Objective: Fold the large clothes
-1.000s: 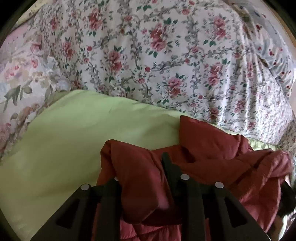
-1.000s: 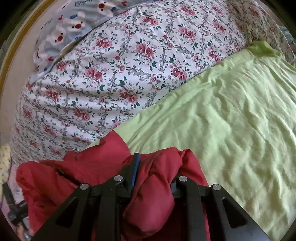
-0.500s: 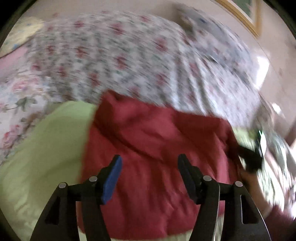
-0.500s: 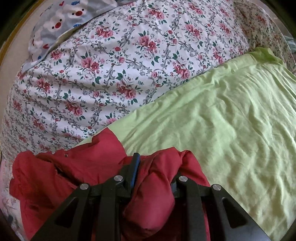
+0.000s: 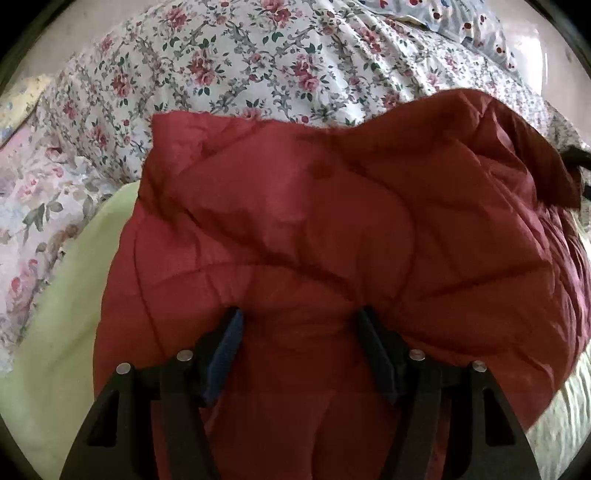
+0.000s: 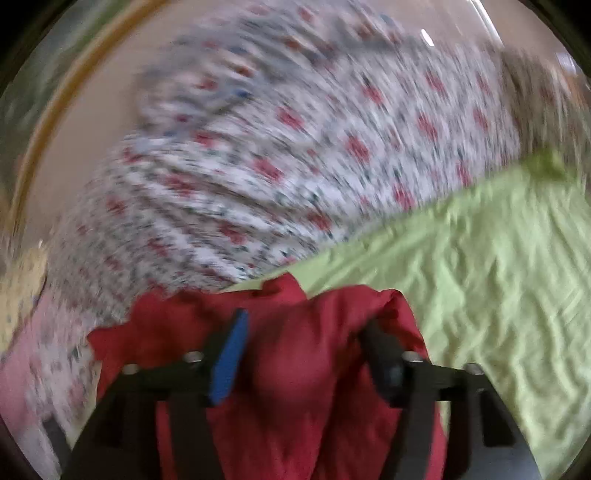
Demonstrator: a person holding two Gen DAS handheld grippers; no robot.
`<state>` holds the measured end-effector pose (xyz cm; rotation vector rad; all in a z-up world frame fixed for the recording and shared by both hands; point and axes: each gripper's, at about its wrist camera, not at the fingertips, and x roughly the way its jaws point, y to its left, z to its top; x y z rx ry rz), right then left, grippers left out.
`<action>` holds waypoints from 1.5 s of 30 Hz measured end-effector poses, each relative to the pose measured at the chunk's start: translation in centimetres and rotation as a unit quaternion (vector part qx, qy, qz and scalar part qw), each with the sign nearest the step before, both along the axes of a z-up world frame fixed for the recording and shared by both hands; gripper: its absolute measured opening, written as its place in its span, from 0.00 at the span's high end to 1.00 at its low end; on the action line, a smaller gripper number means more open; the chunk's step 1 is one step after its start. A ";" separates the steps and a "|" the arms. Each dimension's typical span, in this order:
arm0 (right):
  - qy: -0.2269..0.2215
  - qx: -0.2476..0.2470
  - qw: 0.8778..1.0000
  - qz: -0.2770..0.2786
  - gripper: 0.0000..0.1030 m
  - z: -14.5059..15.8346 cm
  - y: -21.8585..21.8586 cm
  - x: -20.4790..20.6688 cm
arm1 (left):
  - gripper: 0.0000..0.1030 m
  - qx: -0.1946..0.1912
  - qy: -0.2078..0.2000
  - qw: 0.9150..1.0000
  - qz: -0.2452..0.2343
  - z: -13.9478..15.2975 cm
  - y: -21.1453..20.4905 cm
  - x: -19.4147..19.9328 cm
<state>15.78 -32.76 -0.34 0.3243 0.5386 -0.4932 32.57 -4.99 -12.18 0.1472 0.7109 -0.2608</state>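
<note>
A dark red quilted jacket [image 5: 332,206] lies bunched on a light green sheet [image 5: 62,350] and fills most of the left wrist view. My left gripper [image 5: 298,314] hovers just over its near part. The jaws are opening, and the blue pads [image 5: 225,354] stand clear of the fabric. The right wrist view is blurred by motion. In it, my right gripper [image 6: 306,320] is also opening. A puffed fold of the jacket [image 6: 303,387] bulges between its fingers but is not pinched.
A thick floral duvet [image 5: 258,62] is heaped behind the jacket and shows again as the duvet [image 6: 295,147] in the right wrist view. The green sheet [image 6: 480,277] spreads wrinkled to the right. A blue-patterned pillow [image 5: 454,22] lies at the far back.
Both grippers were shut on folds of the red jacket. The left one let go first and swung right over the jacket. The right one has just let go and is moving fast.
</note>
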 end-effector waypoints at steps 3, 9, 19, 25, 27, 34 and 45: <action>0.073 -0.028 0.993 0.090 0.27 -1.8 4.0 1.6 | 0.37 0.002 0.000 1.000 0.006 -0.2 0.2 0.4; 0.194 -0.013 0.976 0.100 0.29 -8.6 2.0 6.8 | 0.42 -0.014 0.012 1.000 0.006 1.2 0.4 2.2; 0.185 0.066 0.980 0.023 0.28 -10.2 -4.9 9.4 | 0.43 -0.046 0.084 0.993 0.074 -0.2 4.5 11.7; 0.171 0.085 0.982 0.015 0.28 -11.3 -5.9 9.4 | 0.42 -0.038 0.092 0.992 0.079 -1.3 3.5 15.0; 0.174 0.083 0.981 0.013 0.28 -11.4 -6.0 9.6 | 0.43 -0.038 0.094 0.992 0.080 -1.2 3.5 15.2; 0.176 0.080 0.981 0.013 0.28 -11.5 -5.8 9.4 | 0.45 -0.074 0.087 0.991 0.068 1.4 4.8 11.6; 0.145 0.064 0.987 0.036 0.26 -7.7 -3.9 5.4 | 0.42 -0.141 0.069 0.985 0.071 4.3 9.8 5.4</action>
